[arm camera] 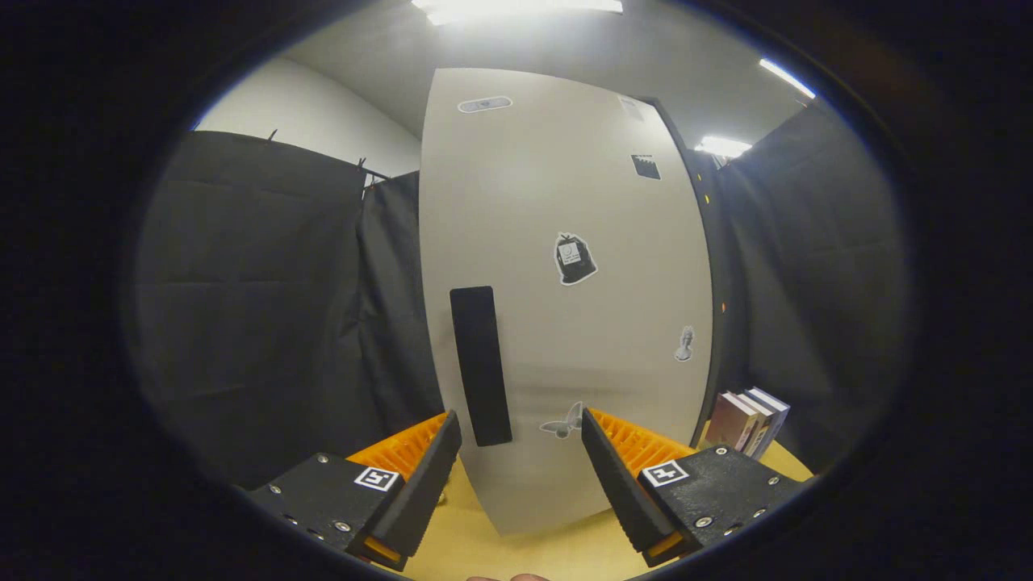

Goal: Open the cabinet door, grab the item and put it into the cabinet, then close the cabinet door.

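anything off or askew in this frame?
Nothing stands out. The cabinet door is shut and upright, its dark handle intact, just beyond the open gripper. The books stand tidy beside the cabinet on the table.

Single fisheye cam riding on gripper (520, 428), looking forward along its fingers, tilted slightly up. Close to closed cabinet door (565, 282), which takes frame centre; ceiling lights at top, table (524, 549) strip at bottom, fingers apart in lower frame.
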